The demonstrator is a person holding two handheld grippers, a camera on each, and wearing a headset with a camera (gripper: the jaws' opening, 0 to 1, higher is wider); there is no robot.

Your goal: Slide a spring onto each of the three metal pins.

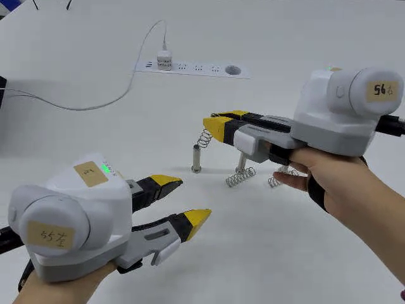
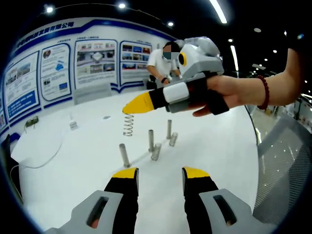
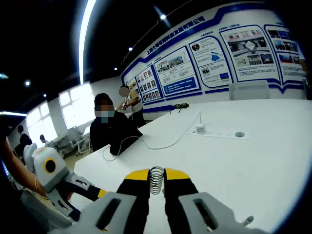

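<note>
Head view, nearest at 7 o'clock: left gripper [image 1: 183,201], jaws apart and empty. Farther in, right gripper [image 1: 214,123] clamped on a spring [image 1: 204,137] hanging just above a bare pin [image 1: 197,158]; first threading in hand, seemingly, needing a centred, straight lowering. Loose springs [image 1: 240,177] at 3 o'clock of that pin; open table [image 1: 285,253] toward the power strip [image 1: 196,67] at 12.

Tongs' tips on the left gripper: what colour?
Yellow tips, black behind; clearest in the left gripper view.
</note>
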